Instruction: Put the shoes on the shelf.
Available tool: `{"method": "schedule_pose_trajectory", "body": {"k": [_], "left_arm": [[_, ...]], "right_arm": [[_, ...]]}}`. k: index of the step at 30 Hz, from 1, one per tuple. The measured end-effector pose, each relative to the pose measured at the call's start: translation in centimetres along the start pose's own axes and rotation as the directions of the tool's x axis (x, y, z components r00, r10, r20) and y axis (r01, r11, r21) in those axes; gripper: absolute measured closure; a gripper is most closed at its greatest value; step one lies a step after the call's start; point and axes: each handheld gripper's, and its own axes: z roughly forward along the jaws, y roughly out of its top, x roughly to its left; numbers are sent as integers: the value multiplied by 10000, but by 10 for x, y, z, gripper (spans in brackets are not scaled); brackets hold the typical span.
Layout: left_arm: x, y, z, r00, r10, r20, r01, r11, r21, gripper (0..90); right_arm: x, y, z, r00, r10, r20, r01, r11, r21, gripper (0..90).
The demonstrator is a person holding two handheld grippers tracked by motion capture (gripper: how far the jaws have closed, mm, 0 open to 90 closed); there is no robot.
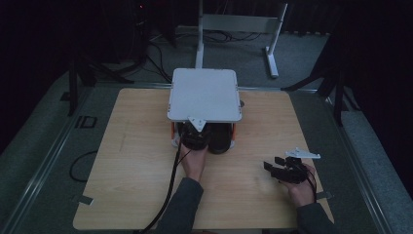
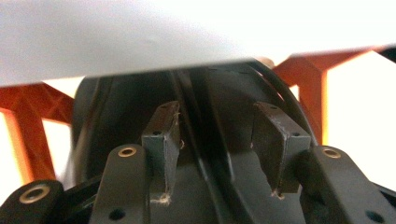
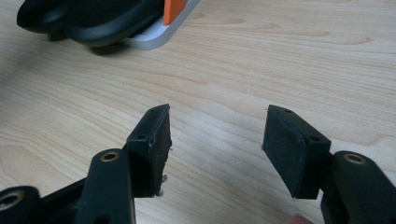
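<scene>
A pair of black shoes (image 1: pixel 210 137) is seen tucked under the white shelf (image 1: pixel 204 95) of a small orange-framed rack (image 1: pixel 173 131) at the middle of the wooden counter (image 1: pixel 131 161), heels toward the person. The left gripper (image 1: pixel 193 138) is held at the heel of the left-hand shoe (image 2: pixel 205 140); its jaws stand parted, with the dark heel just ahead of and between them and neither pad (image 2: pixel 163 135) pressed against it. The shoe is judged light, with a fairly stiff, smooth rubbery shell; the heel rim is judged the best place for a hold, since a rounded side could slip. The right gripper (image 1: pixel 280 168) is rested well apart at the counter's right, its jaws open over bare wood (image 3: pixel 215 140) with nothing between them.
</scene>
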Motion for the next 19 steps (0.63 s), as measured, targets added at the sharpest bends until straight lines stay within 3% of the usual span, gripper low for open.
{"method": "schedule_pose_trajectory", "body": {"k": [3, 7, 9, 16, 19], "left_arm": [[10, -5, -14, 9987, 154, 494, -154, 9999, -11, 507], [25, -14, -32, 9926, 750, 951, -731, 9971, -229, 512], [34, -19, -40, 9896, 715, 1246, -688, 9973, -256, 497], [59, -28, -57, 9848, 851, 1514, -830, 9963, -198, 486], [70, -35, -65, 9832, 1159, 1409, -1152, 9933, -126, 476]], "right_arm": [[0, 0, 0, 10000, -23, 8, 23, 10000, 9, 411], [0, -1, 0, 10000, -33, 14, 33, 10000, 13, 410], [0, -1, 0, 10000, -12, 27, 12, 10000, 7, 411], [0, -2, 2, 10000, -61, 71, 61, 9999, 98, 411], [0, -2, 3, 9997, -154, 213, 152, 9998, 112, 410]]}}
